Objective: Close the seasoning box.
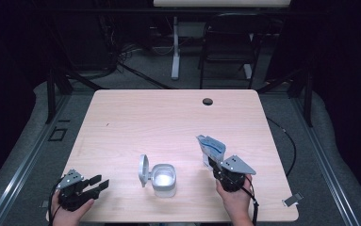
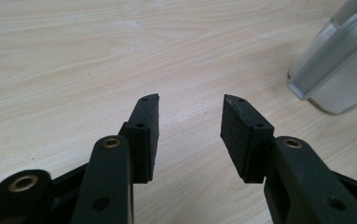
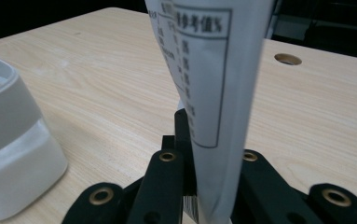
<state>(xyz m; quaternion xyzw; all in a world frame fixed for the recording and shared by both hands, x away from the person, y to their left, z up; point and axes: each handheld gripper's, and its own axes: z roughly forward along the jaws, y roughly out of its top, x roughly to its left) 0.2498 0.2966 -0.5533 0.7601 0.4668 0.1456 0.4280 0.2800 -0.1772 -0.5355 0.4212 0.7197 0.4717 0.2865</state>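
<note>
A light wooden table (image 1: pixel 135 117) carries 1 open-lidded white container (image 1: pixel 163 180) near its front edge.

High view: dim room, black surround, table (image 1: pixel 168 122) the one lit patch, light from overhead. Soft short shadows beside the tub (image 1: pixel 161 179); its inside glares white. Picture soft and grainy, corners falling to black.

Left gripper view: bright, even light, wood grain sharp. Jaws close to the lens slightly soft; tub (image 2: pixel 339 65) at the edge blurred.

Right gripper view: packet (image 3: pixel 213 93) print blurred up close, tub (image 3: pixel 13 154) washed out, the hole (image 3: pixel 288 59) beyond the packet soft.
</note>
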